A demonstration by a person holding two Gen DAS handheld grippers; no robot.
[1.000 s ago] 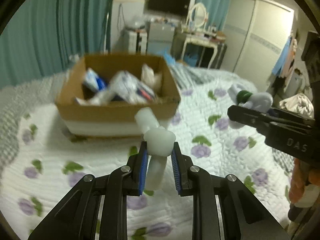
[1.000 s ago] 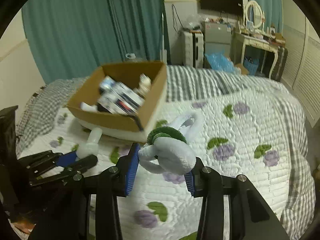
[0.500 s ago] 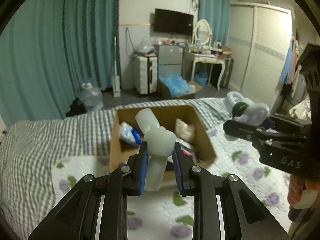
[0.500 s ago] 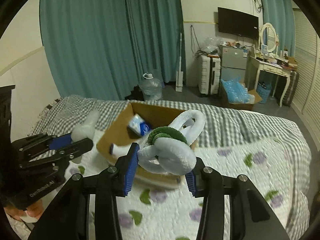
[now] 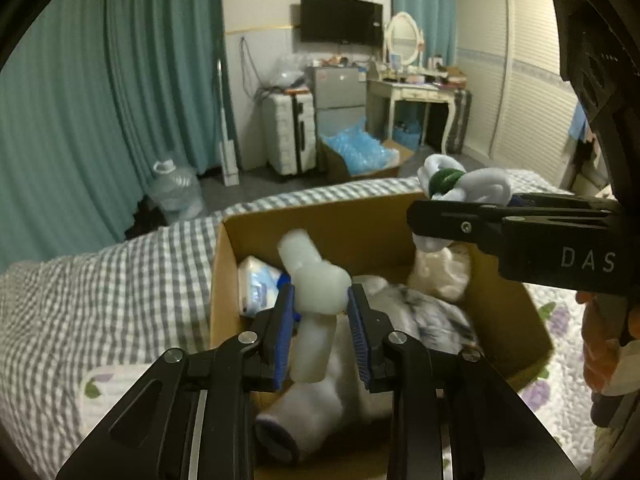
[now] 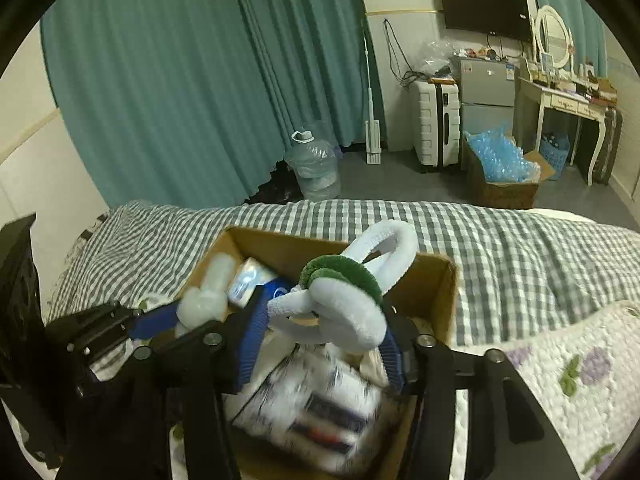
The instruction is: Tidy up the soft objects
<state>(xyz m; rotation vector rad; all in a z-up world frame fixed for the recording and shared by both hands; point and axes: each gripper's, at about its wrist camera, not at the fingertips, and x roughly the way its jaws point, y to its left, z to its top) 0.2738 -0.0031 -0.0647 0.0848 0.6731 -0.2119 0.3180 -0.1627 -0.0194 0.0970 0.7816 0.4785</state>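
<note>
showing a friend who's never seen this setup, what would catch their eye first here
Probably the two tools poised over the open cardboard box on the bed: the left tool clamps a white knotted soft toy, the right tool a pale looped plush with a green band. The teal curtains behind fill the background.

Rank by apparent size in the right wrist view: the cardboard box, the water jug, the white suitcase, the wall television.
1. cardboard box, clearly largest, though also nearest.
2. wall television and white suitcase: they look alike, so no order between them.
3. water jug, slightly smaller, uncertain.
</note>
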